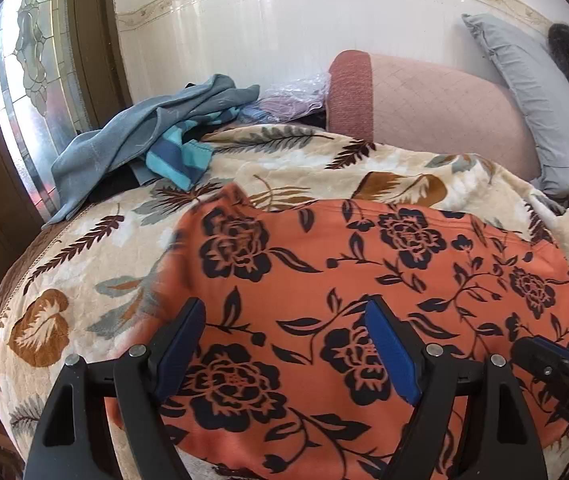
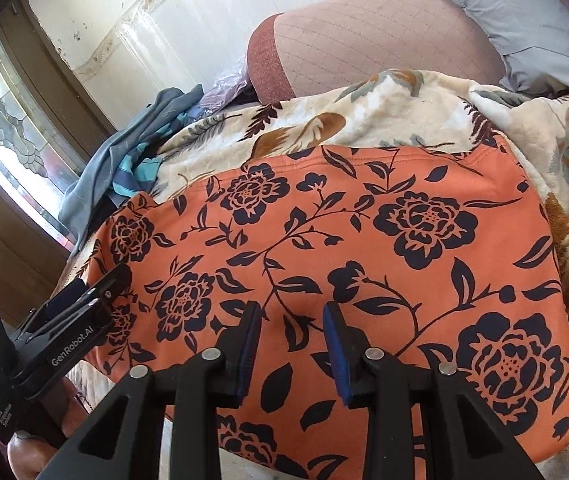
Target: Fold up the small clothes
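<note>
Jaws of the left gripper (image 1: 284,344) stand wide apart in the left wrist view, with nothing between the blue pads; they hang over the near part of the orange floral garment (image 1: 364,280), which lies spread flat on the cream leaf-print blanket (image 1: 84,280) covering the bed. At the lower right edge of that view the tip of the right gripper (image 1: 556,372) reaches in over the same cloth. Beyond the garment, at the far left of the bed, a grey-blue cloth (image 1: 124,140) lies crumpled with a teal-striped piece (image 1: 180,160) tucked under it, and a clear plastic bag (image 1: 296,96) sits just beside a pink quilted cushion (image 1: 424,108); a grey pillow (image 1: 544,108) leans at the right against the white tiled wall (image 1: 284,20). From the right wrist view, the right gripper (image 2: 292,344) has its jaws parted by a narrower gap, also holding nothing, poised over the garment's (image 2: 344,248) near-middle. The left gripper (image 2: 84,300) appears at the lower left, over the garment's left edge; seen side-on from here, its opening cannot be judged. The blanket (image 2: 404,100) shows past the garment's far edge, with the grey-blue cloth (image 2: 124,148) off to the left, the pink cushion (image 2: 364,40) behind, and the pillow (image 2: 524,20) at the upper right.
</note>
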Demonstrator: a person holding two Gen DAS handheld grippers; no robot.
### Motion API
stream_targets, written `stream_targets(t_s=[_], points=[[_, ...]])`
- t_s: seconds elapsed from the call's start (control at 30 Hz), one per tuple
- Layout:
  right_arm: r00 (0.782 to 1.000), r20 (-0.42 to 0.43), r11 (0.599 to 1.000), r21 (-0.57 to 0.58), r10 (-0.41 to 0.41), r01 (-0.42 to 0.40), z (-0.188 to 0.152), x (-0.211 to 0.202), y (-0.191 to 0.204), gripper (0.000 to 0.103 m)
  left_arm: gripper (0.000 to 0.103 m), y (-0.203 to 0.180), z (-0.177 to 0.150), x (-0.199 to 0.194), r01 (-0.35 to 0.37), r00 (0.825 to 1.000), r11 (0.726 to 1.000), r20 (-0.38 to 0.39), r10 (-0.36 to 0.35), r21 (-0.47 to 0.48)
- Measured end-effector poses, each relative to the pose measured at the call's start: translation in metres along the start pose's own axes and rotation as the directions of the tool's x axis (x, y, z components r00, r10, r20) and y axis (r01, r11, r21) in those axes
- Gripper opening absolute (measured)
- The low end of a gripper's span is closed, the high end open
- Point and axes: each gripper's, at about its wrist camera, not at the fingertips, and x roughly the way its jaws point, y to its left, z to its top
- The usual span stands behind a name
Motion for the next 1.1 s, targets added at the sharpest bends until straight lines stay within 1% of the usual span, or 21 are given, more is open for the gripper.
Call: stream_targets(t_s=[0.17,0.47,0.87,0.93,1.0,1.03,1.1], points=[[1.000,0.006,1.000,-0.027,-0.004,0.005,-0.001,0.000,0.007,0.036,0.083,-0.010,0.001,-0.009,0.024,0.999,0.999,0.029,-0.025,0.029],[1.000,0.012,1.000,-0.019,-0.012,0.012,-0.001,-0.002,0.005,0.036,0.083,-0.017,0.001,-0.015,0.043,0.998,0.998,0.044,-0.045,0.040],[0.999,0.022,1.000,-0.003,-0.023,0.023,0.002,-0.007,-0.002,0.036,0.083,-0.025,-0.002,-0.016,0.050,0.998,0.997,0.034,-0.052,0.067],[0.999,0.016,0.999,-0.004,-0.035,0.035,0.001,-0.005,-0.004,0.036,0.083,-0.024,-0.003,-0.009,0.068,0.998,0.995,-0.004,-0.068,0.070],[0.997,-0.010,0.997,-0.002,-0.078,0.078,0.001,0.002,-0.007,0.036,0.083,-0.021,-0.008,0.006,0.066,0.995,0.996,-0.080,-0.062,0.053],[0.993,-0.044,0.994,0.008,-0.108,0.108,0.000,0.009,-0.012,0.036,0.083,-0.019,-0.011,0.015,0.063,0.991,0.997,-0.122,-0.057,0.049],[0.981,-0.133,0.988,0.034,-0.142,0.148,-0.003,0.025,-0.021,0.035,0.083,-0.015,-0.021,0.036,0.049,0.974,0.998,-0.221,-0.037,0.046]])
